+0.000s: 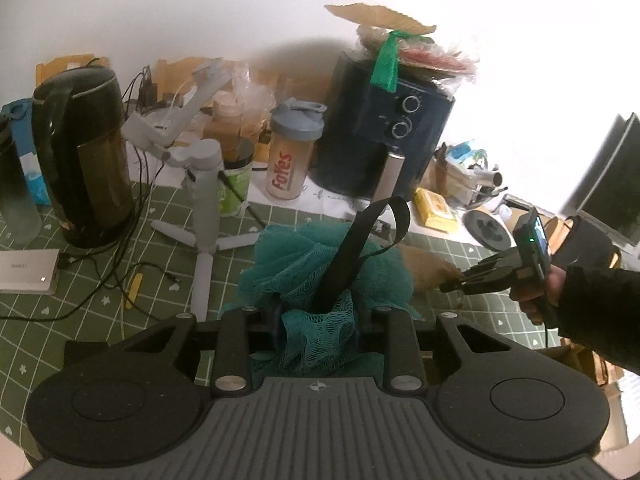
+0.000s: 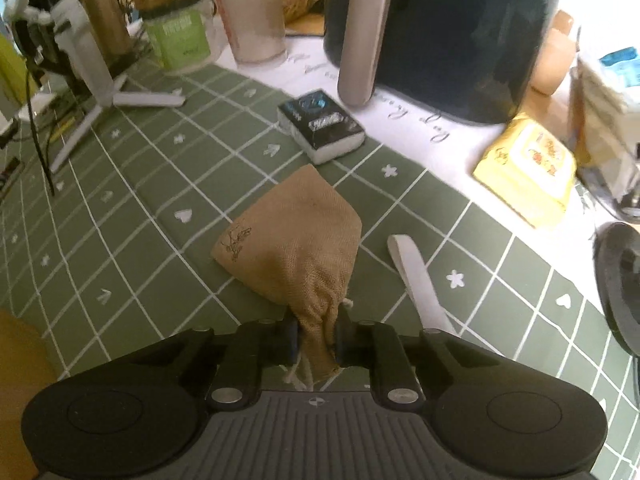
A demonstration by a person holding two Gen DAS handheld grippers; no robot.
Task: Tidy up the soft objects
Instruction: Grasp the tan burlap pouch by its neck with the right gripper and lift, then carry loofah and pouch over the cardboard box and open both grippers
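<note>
My left gripper [image 1: 318, 330] is shut on a teal mesh bath pouf [image 1: 316, 268] with a black strap loop [image 1: 360, 240], held over the green checked tablecloth [image 1: 80, 312]. My right gripper [image 2: 316, 340] is shut on the cinched neck of a tan burlap pouch [image 2: 292, 236] that lies on the tablecloth [image 2: 120, 220]. In the left wrist view the right gripper [image 1: 452, 286] shows at the right, against the pouch [image 1: 428, 268], with the hand behind it.
A dark air fryer [image 1: 384, 132], shaker bottle [image 1: 290, 152], kettle [image 1: 84, 152], white tripod [image 1: 204, 208] and cables [image 1: 100, 276] crowd the back and left. A dark small box [image 2: 320, 124], yellow packet [image 2: 528, 168] and white strap [image 2: 416, 276] lie near the pouch.
</note>
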